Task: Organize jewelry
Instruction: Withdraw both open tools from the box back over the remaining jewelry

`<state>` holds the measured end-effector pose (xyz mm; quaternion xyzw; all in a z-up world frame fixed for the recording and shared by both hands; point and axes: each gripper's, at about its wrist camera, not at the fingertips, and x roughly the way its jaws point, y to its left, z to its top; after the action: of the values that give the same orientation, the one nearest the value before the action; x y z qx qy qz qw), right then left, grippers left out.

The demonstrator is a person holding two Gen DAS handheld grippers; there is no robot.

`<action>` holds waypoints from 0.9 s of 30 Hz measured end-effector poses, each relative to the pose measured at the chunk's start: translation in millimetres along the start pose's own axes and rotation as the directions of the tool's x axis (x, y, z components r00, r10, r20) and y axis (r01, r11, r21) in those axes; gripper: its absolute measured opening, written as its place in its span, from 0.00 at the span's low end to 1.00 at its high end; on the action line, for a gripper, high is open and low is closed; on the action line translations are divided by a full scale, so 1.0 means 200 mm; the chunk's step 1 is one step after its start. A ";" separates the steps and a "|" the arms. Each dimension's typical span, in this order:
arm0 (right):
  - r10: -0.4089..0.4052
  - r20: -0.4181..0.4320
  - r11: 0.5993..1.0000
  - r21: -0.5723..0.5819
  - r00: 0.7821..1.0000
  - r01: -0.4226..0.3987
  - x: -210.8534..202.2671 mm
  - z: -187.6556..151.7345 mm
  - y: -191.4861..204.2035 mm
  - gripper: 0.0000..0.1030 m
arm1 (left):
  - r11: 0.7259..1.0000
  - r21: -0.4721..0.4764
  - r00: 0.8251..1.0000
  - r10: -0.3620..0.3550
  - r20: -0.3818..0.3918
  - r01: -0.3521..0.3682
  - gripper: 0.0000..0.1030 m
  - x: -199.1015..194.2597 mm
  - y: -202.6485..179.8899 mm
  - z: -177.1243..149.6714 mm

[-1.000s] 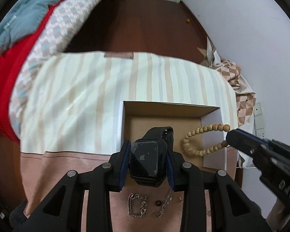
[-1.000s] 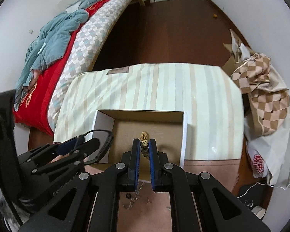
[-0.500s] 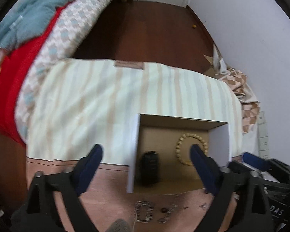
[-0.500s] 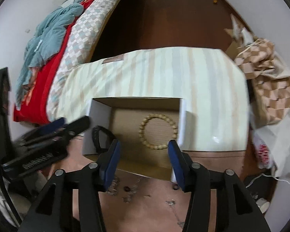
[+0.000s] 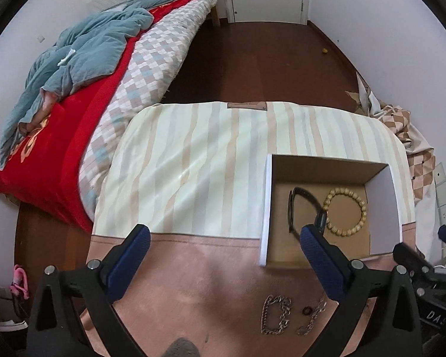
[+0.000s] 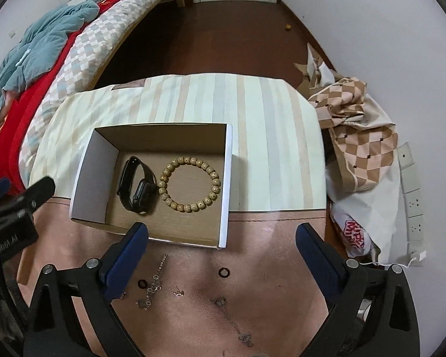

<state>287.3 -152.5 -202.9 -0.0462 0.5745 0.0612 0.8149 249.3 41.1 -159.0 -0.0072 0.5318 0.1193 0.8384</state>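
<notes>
An open cardboard box [image 6: 227, 178] [image 5: 266, 202] lies on the striped cloth. Inside it lie a black smartwatch [image 6: 136, 187] [image 5: 294, 208] and a wooden bead bracelet [image 6: 190, 184] [image 5: 346, 211], side by side. On the pink cloth in front of the box lie a silver chain bracelet [image 5: 275, 318], a thin chain [image 6: 154, 279] [image 5: 312, 318], two dark rings [image 6: 223, 272] [image 6: 142, 283], a small earring [image 6: 178, 292] and a pendant chain [image 6: 231, 318]. My left gripper [image 5: 223, 244] is open and empty, left of the box. My right gripper [image 6: 221, 238] is open and empty, above the box's near edge.
A bed with a red cover and a teal blanket [image 5: 83, 50] stands to the left. A pile of checked cloth and bags [image 6: 356, 136] lies at the right by the wall. Dark wooden floor [image 6: 217, 35] runs beyond the table.
Both grippers opened and let go: the watch and the bead bracelet now lie in the box. Both grippers have drawn back and up, the left one shifting left.
</notes>
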 end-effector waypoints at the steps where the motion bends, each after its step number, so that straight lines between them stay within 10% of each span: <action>1: -0.002 0.005 1.000 0.000 1.000 0.002 -0.01 -0.01 0.00 0.98 | 1.000 0.001 1.000 0.001 0.002 -0.001 1.00 -0.01 0.00 -0.01; 27: -0.065 0.272 0.998 0.006 0.960 0.066 -0.85 -0.39 0.07 0.98 | 0.998 -0.024 0.976 -0.048 0.211 0.054 1.00 -0.75 0.10 -0.34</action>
<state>155.8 -157.4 -69.7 -0.0578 0.4553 0.0409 0.8875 123.8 22.1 -51.8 -0.0206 0.4379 0.1056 0.8925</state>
